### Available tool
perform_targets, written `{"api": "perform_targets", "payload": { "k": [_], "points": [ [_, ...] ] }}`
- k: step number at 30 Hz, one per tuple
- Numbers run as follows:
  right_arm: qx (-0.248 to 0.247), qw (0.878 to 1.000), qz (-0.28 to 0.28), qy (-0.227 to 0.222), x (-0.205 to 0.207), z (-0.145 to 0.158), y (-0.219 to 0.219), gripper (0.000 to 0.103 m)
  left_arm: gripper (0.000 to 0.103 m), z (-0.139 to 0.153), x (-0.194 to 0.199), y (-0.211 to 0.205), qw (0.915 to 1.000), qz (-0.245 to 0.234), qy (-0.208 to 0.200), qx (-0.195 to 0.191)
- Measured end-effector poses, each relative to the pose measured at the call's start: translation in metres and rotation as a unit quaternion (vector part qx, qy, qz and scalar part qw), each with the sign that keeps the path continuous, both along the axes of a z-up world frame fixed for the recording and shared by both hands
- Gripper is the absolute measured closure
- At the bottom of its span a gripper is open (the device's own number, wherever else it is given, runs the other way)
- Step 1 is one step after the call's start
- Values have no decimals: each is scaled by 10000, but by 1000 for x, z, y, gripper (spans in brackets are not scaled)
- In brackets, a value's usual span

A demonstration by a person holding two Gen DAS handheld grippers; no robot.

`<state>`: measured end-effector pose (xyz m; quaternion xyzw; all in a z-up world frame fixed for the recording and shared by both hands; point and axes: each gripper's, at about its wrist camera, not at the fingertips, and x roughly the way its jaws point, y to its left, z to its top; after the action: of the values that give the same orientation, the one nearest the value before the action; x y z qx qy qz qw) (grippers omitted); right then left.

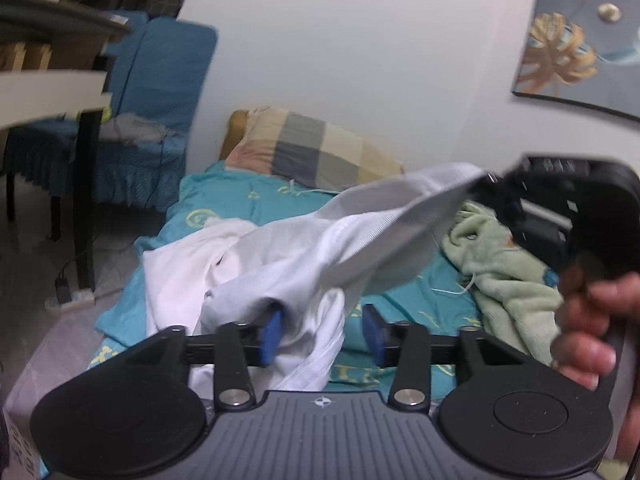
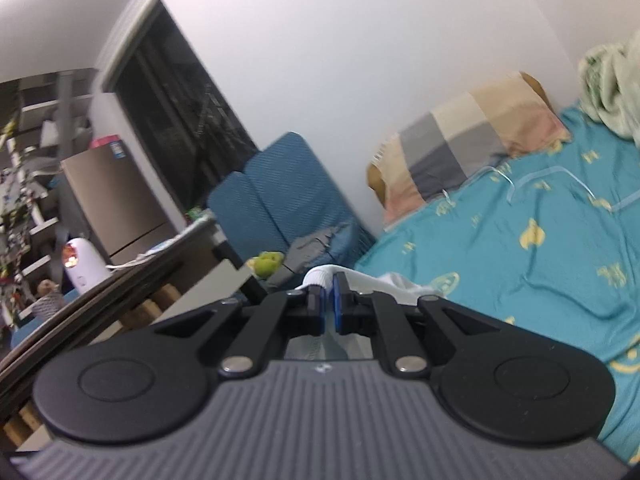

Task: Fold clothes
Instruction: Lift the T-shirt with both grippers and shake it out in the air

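A white garment [image 1: 288, 256] is lifted off the teal bed [image 1: 248, 204]. In the left wrist view my left gripper [image 1: 322, 332] is open, its blue pads [image 1: 271, 334] wide apart, and white cloth hangs between them. My right gripper [image 1: 496, 190] shows at the right, held by a hand, pinching the garment's upper edge. In the right wrist view my right gripper [image 2: 328, 302] is shut on a fold of the white garment [image 2: 320, 274], which trails down toward the bed [image 2: 520, 240].
A checked pillow [image 1: 316, 148] lies at the head of the bed. A pale green blanket [image 1: 508, 268] is heaped at the right. A blue-covered chair [image 1: 136, 120] and a table leg [image 1: 86, 184] stand left. A wall picture [image 1: 576, 40] hangs above.
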<state>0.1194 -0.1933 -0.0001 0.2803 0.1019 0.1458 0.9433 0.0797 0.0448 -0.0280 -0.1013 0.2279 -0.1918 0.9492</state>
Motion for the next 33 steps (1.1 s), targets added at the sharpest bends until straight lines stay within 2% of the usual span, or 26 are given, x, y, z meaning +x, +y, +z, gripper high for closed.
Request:
{"api": "perform_targets", "payload": {
  "k": [2,4,6,9,11,14,17,19,22,27,30,33],
  "points": [
    [-78,9999,75,-117,-7,10,1,96,40,7,-14,-8,9994,-66,-279,188],
    [-109,9995,205,-200,-12,18,2,96,27,10,-24,-16,9979,-63,-556,321],
    [-158,9989,341,-276,-17,23,4,96,26,12,-32,-25,9954,-4,-828,478],
    [-326,9980,409,-355,-21,28,9,96,25,12,-36,-35,9896,347,-1114,837],
    [-425,9974,434,-388,-22,30,12,96,23,10,-35,-33,9882,632,-1103,859],
    [-319,9974,542,-342,-21,29,13,96,22,9,-32,-31,9850,1028,-1073,877],
    [-312,9967,673,-317,-20,29,16,96,22,7,-30,-31,9877,945,-943,809],
    [-330,9962,746,-314,-19,30,20,96,22,8,-30,-36,9872,790,-973,982],
    [-409,9948,843,-402,-22,32,27,96,22,4,-34,-53,9816,625,-1165,1375],
    [-531,9927,898,-598,-30,39,38,96,22,-11,-26,-67,9742,995,-909,1813],
    [-608,9935,685,-677,-34,40,37,96,21,-13,-20,-55,9707,1515,-656,1746],
    [-570,9956,400,-620,-33,37,31,96,20,-7,-20,-30,9677,2098,-507,1302]
  ]
}}
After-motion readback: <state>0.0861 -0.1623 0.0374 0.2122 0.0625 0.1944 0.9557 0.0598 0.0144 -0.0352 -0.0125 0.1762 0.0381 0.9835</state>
